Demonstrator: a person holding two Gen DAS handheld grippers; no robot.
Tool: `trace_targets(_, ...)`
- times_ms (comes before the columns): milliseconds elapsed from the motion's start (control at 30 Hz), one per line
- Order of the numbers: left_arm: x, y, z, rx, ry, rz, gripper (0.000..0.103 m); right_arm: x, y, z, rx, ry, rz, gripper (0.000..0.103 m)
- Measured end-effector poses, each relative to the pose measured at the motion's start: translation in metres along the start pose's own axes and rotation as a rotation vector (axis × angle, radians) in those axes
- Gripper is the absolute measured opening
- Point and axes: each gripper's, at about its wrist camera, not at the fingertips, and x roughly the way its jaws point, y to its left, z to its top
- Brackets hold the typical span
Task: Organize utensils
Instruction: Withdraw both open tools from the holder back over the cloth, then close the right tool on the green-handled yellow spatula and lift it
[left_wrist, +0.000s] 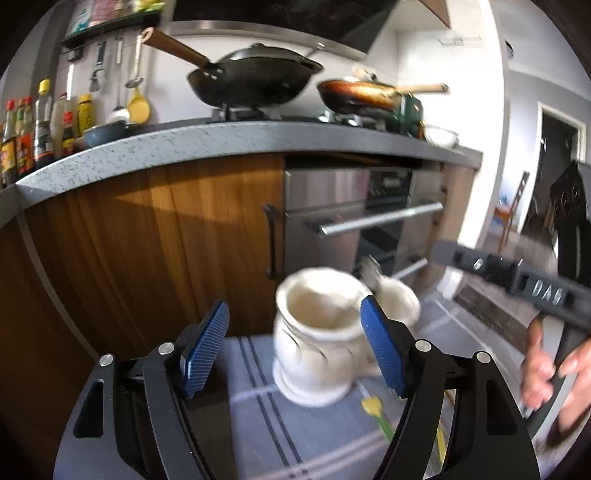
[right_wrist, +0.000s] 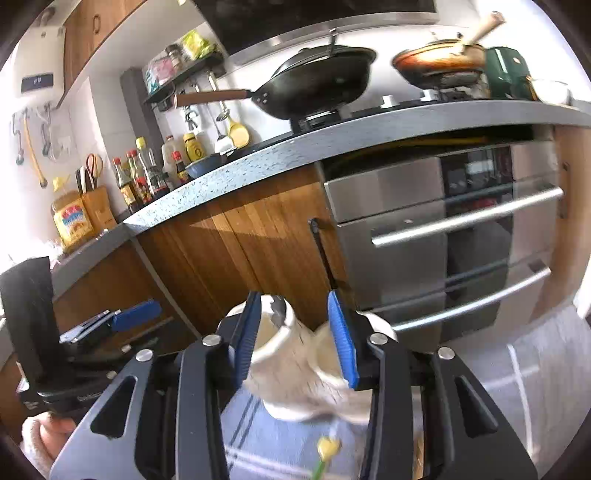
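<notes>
While both views are blurred by motion, two white ceramic jars can be made out standing side by side on a blue striped cloth that covers the table; the nearer jar is seen upright with its mouth open, and the farther jar is touching or just beside it, which of the two cannot be told. A metal utensil is seen sticking up above the rims between them, tilted. The left gripper is held with its jaws wide apart and nothing between the pads; its right pad lies close to the nearer jar's rim, while open cloth is left under its left pad. The right gripper is held with its jaws apart as well, the jar rims showing in the gap between the blue pads; whether a pad touches ceramic cannot be told. A yellow-and-green utensil lies on the cloth near the jars' base. Beyond the cloth's far edge a wooden cabinet door and a steel oven are faced, under a speckled counter edge carrying a wok.
</notes>
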Motion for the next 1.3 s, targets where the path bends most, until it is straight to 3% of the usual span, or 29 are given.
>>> trace_targets(200, -0.002, -0.035, -0.034, 0.005, 0.098, -0.039, 0.076, -0.035, -0.035, -0.035, 0.075, 0.061, -0.101, 0.045)
trace_targets(433, 0.015, -0.061, -0.073, -0.002, 0.186, -0.078, 0.076, -0.036, -0.056, -0.082, 0.1, 0.129, -0.16, 0.045)
trace_targets(733, 0.043, -0.044, -0.105, -0.065, 0.252, -0.007, 0.076, -0.004, -0.036, -0.133, 0.007, 0.253, -0.161, 0.045)
trace_targets(1000, 0.042, -0.02, -0.107, -0.145, 0.23, 0.035, 0.076, 0.028, -0.004, -0.151, -0.098, 0.324, -0.134, 0.037)
trace_targets(1300, 0.047, -0.012, -0.107, -0.157, 0.237, 0.018, 0.076, 0.084, 0.02, -0.161, -0.174, 0.429, -0.238, 0.026)
